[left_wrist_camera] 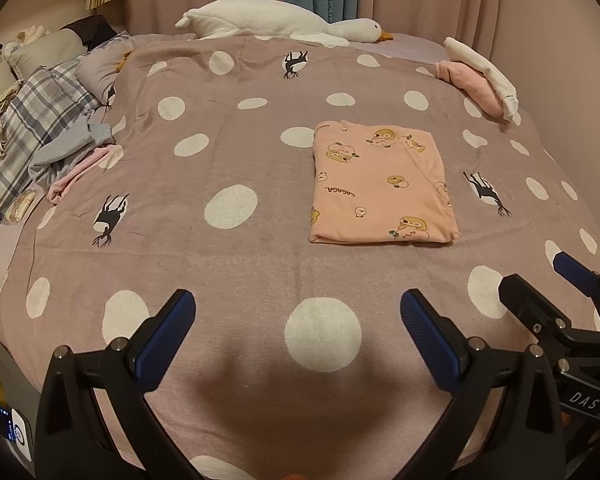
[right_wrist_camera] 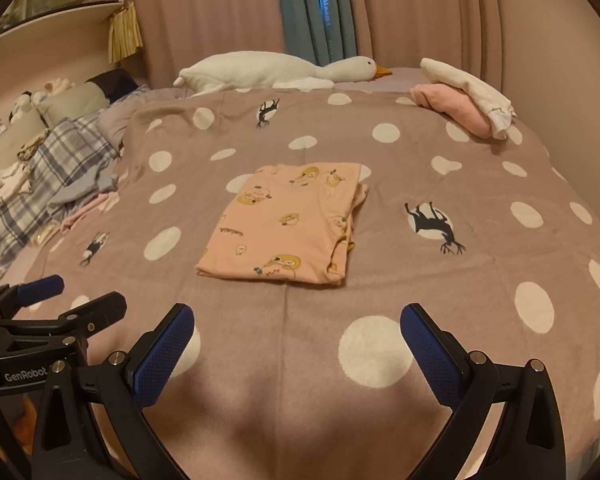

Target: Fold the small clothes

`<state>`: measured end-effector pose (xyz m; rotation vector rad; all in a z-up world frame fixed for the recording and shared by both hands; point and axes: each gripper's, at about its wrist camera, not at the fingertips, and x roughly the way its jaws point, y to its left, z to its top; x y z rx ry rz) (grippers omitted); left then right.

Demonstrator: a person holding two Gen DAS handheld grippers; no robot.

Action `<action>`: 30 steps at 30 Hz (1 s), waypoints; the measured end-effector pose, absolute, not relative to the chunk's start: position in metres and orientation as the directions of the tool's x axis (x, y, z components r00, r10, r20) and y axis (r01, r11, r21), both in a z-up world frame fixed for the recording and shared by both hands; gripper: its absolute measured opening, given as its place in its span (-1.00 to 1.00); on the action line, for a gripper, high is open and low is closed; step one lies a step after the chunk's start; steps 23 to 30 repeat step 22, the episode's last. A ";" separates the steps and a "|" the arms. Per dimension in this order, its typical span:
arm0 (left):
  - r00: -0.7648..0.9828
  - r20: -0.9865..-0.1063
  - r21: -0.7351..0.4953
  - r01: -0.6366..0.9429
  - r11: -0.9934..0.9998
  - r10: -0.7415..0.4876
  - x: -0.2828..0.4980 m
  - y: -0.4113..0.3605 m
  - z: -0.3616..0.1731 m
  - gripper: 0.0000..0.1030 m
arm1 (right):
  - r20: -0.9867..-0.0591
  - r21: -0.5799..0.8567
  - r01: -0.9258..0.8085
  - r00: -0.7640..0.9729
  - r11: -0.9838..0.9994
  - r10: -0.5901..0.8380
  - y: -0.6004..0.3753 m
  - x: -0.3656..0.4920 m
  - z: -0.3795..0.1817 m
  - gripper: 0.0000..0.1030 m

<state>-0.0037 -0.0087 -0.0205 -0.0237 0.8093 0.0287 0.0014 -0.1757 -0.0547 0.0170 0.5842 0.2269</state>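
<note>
A small peach garment with cartoon prints lies folded into a flat rectangle on the mauve polka-dot blanket. My left gripper hovers low over the near part of the blanket, open and holding nothing, well short and to the left of the garment. My right gripper is open too, empty, just in front of the garment's near edge. Each gripper shows at the edge of the other's view: the right gripper on the right, the left gripper on the left.
A white plush goose lies along the far edge. Folded pink and white clothes sit at the far right corner. A heap of plaid, grey and pink clothes and pillows lies at the left. Curtains hang behind.
</note>
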 end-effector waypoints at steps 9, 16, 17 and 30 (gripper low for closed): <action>0.690 -0.724 -0.011 -0.033 0.999 0.015 -0.004 -0.011 -0.020 0.99 | -0.544 0.082 -0.207 0.811 0.975 0.218 -0.175 0.001 -0.055 0.98; 0.691 -0.723 -0.011 -0.032 0.999 0.014 -0.004 -0.014 -0.019 0.99 | -0.545 0.085 -0.208 0.809 0.975 0.220 -0.177 0.002 -0.054 0.98; 0.691 -0.723 -0.013 -0.031 0.999 0.013 -0.004 -0.014 -0.018 0.99 | -0.545 0.084 -0.208 0.809 0.974 0.220 -0.177 0.002 -0.054 0.98; 0.690 -0.724 -0.014 -0.035 0.999 0.014 -0.004 -0.015 -0.017 0.99 | -0.544 0.083 -0.209 0.809 0.974 0.220 -0.177 0.002 -0.054 0.98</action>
